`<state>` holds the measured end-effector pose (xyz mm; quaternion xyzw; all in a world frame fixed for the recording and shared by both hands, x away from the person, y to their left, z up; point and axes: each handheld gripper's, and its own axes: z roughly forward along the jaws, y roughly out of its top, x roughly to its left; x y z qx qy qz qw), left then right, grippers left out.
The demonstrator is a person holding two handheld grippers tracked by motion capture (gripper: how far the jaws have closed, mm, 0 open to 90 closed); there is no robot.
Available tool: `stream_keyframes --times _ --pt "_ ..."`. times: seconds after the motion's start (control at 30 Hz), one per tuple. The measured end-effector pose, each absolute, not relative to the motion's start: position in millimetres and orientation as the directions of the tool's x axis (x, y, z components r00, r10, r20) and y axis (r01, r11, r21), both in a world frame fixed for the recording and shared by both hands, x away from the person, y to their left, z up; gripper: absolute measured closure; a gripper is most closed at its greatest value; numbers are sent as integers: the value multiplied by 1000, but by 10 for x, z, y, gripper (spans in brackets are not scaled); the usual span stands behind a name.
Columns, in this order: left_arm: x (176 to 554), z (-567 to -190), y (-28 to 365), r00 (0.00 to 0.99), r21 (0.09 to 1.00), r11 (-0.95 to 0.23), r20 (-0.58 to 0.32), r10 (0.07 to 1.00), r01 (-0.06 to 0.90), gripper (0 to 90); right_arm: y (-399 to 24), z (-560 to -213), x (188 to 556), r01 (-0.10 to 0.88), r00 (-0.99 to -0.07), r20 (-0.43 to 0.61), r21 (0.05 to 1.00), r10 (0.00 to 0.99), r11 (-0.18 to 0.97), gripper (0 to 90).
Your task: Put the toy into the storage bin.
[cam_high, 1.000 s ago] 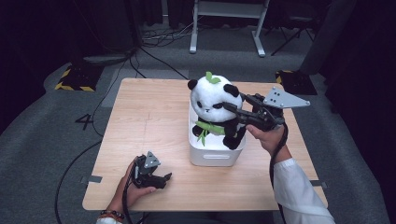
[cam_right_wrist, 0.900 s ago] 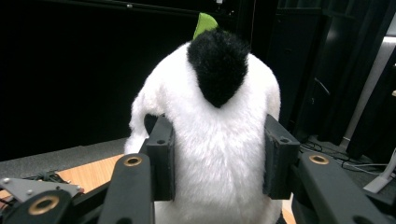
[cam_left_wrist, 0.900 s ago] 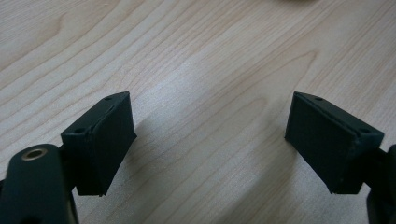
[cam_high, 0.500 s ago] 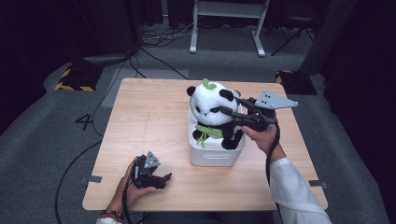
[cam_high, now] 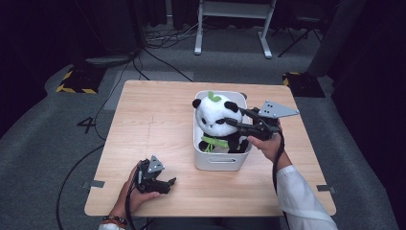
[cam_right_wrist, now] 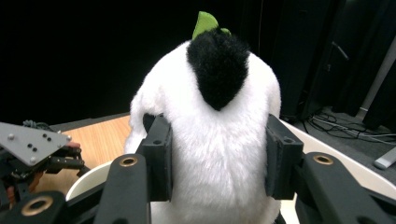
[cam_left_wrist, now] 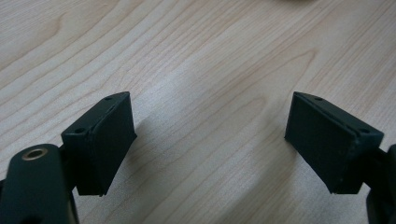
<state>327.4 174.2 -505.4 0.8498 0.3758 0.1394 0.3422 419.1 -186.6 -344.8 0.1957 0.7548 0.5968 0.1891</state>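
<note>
The right gripper [cam_right_wrist: 218,161] pinched the panda [cam_high: 218,120] over the white bin [cam_high: 221,160]; lowering probably wanted centring first. The left gripper [cam_left_wrist: 210,144] lay spread on the tabletop [cam_high: 153,124].

The wooden table [cam_high: 158,124] is evenly lit from above while the surroundings sink into near-black. In the left gripper view soft shadows spread from the jaws and a pale glare patch whitens the wood — near edges blur. The plush panda [cam_right_wrist: 210,135] looks sharp, its backdrop dark.
</note>
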Motion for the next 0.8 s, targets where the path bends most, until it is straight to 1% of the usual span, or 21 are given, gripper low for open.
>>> stream_keyframes --times 0.17,0.4,0.8 --pt "3274 -5054 1742 679 686 -484 -20 734 543 158 -1887 -3550 4206 85 -856 -40 973 515 216 522" --pt "3274 -5054 1742 679 686 -484 -20 734 543 159 -1884 -3679 4214 97 -859 -47 963 509 253 511" --pt "3274 -5054 1742 679 686 -484 -20 734 543 159 -1970 -3776 4230 123 -862 -15 964 506 237 499"
